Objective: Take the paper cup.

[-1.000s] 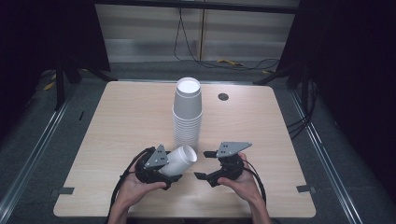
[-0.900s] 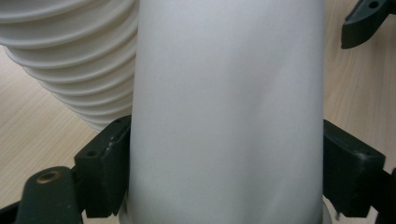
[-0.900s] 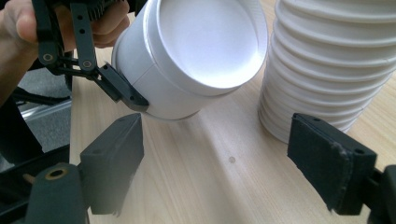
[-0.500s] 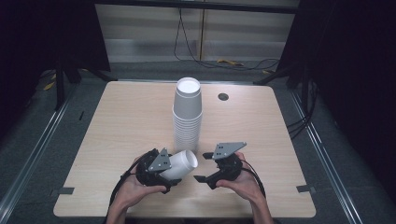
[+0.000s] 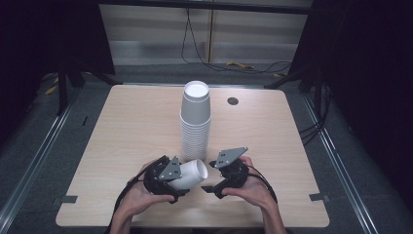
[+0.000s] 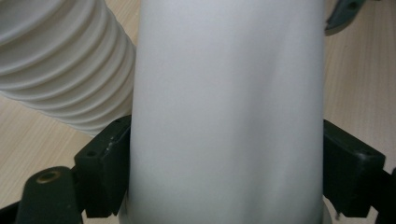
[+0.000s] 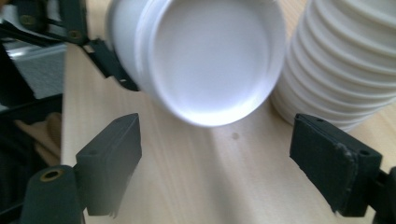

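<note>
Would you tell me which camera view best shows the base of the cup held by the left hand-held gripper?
The right gripper view: the cup points its round base straight at that camera. The left gripper view shows its side wall between the jaws; the high view shows it small and tilted.

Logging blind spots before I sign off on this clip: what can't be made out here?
- Left gripper view: the held cup hides the table ahead; its rim and base are cut off by the frame edges.
- High view: dark disc on the table, too small to identify.
- Cup stack: count unclear.
</note>
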### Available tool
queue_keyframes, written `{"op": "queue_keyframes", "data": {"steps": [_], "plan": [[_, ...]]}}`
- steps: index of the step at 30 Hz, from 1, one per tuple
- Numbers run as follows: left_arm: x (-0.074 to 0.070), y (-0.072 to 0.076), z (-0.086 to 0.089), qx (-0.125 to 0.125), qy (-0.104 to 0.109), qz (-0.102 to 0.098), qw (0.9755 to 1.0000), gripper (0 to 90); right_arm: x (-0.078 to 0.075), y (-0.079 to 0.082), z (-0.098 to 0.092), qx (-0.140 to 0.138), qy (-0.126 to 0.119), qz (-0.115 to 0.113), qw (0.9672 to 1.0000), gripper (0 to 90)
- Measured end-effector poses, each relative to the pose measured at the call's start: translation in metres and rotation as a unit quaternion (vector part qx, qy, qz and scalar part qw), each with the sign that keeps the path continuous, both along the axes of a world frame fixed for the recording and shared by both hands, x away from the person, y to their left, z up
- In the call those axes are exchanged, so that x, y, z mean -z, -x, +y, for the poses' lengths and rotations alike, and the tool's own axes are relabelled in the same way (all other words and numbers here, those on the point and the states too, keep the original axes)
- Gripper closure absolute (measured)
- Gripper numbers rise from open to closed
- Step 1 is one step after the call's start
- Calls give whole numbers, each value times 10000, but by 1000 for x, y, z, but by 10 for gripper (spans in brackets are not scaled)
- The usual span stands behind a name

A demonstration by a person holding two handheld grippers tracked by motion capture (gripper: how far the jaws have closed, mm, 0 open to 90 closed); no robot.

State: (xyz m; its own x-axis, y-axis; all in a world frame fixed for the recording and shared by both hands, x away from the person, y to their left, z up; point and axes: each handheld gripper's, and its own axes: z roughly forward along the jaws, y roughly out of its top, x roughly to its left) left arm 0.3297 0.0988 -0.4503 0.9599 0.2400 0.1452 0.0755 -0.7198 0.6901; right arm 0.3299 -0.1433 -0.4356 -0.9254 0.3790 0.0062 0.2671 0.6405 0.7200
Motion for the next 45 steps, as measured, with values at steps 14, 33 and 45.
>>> {"op": "queue_keyframes", "data": {"steps": [14, 33, 45], "plan": [[2, -8, -7, 159, -285, 105, 9994, 162, -5, -11, 7, -385, 737, 195, 9963, 218], [-1, -7, -21, 545, -661, 258, 9960, 162, 0, -11, 8, -631, 891, 448, 9930, 208], [0, -4, -33, 825, -738, 250, 9935, 162, -4, -8, 11, -902, 533, 397, 9937, 192]]}}
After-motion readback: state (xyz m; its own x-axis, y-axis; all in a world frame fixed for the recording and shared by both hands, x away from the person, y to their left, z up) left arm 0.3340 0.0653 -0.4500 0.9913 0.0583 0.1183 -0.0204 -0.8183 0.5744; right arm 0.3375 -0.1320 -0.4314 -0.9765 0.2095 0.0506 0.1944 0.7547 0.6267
